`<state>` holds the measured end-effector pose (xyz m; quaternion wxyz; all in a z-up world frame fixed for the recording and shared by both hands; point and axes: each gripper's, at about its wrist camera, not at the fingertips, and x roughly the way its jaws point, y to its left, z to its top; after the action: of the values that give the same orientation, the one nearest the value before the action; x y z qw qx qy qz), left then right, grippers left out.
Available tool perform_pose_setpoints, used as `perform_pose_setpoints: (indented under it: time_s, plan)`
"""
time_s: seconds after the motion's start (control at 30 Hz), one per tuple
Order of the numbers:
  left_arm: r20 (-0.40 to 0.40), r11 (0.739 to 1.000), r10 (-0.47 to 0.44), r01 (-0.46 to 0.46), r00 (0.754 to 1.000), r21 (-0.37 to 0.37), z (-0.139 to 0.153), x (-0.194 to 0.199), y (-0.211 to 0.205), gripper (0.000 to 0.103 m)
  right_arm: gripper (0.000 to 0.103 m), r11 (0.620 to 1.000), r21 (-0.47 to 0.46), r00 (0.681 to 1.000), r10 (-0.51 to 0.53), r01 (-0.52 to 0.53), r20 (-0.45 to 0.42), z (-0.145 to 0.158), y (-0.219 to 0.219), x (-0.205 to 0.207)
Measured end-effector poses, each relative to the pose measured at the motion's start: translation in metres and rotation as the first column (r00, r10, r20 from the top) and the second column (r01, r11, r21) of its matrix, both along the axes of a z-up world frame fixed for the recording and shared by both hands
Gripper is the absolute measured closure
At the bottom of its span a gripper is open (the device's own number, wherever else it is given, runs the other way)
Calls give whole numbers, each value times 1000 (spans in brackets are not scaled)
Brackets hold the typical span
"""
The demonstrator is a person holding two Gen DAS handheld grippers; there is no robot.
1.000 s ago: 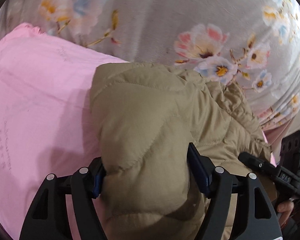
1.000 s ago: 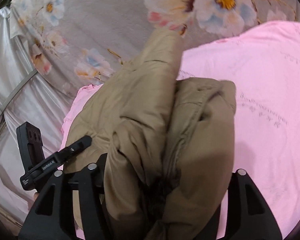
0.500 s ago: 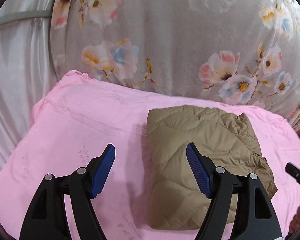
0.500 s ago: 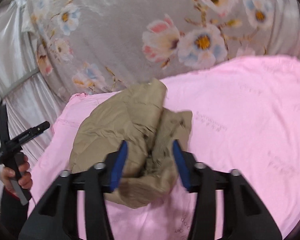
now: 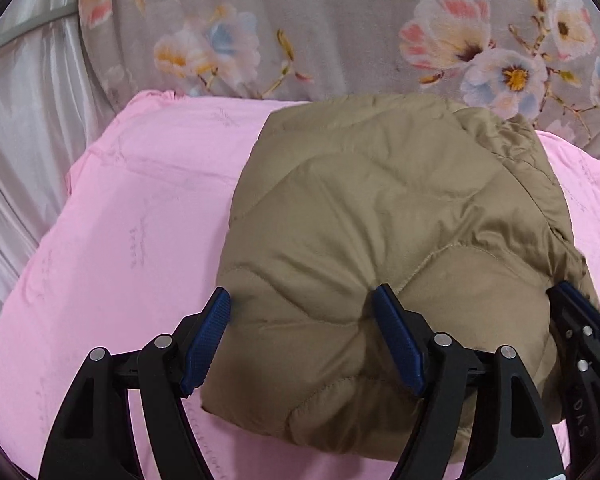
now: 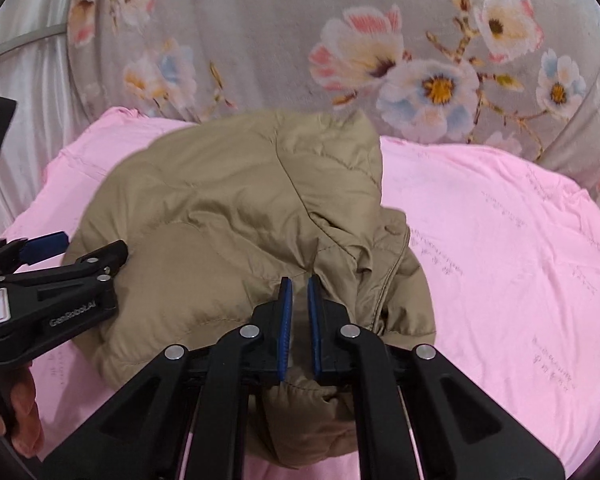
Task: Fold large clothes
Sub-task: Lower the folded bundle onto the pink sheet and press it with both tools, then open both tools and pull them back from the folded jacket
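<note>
A tan quilted jacket [image 5: 388, 224] lies folded into a thick bundle on a pink sheet [image 5: 132, 240]; it also shows in the right wrist view [image 6: 236, 216]. My left gripper [image 5: 304, 320] is open, its blue pads pressed down on the bundle's near left part. My right gripper [image 6: 300, 292] has its pads almost together, pushed against the bundle's near right edge; a thin gap shows between them and I cannot see fabric pinched inside. The left gripper [image 6: 48, 264] shows at the left of the right wrist view.
A grey flowered blanket [image 5: 340, 20] rises behind the pink sheet [image 6: 520, 260]. A silvery curtain [image 5: 24, 120] hangs at the far left. Bare pink sheet lies left and right of the bundle.
Both grippers let go of the jacket, drew back, then came down again onto the folded bundle. The right gripper's jaws have narrowed to almost shut.
</note>
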<state>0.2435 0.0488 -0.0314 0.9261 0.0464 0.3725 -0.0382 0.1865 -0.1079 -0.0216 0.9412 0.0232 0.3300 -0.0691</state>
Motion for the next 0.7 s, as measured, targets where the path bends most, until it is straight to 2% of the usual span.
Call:
perform_pose_setpoints:
  time_s: [0.17, 0.33, 0.7]
  plan:
    - [27, 999, 12, -14, 1000, 46, -14, 3, -12, 26, 96, 1000, 5, 1000, -6, 6, -27, -24, -4, 14]
    - [37, 999, 19, -20, 999, 45, -24, 7, -15, 25, 96, 1000, 27, 1000, -9, 9, -19, -37, -6, 18]
    - [59, 997, 40, -43, 997, 67, -31, 9, -23, 25, 96, 999, 46, 1000, -6, 7, -30, -36, -8, 20]
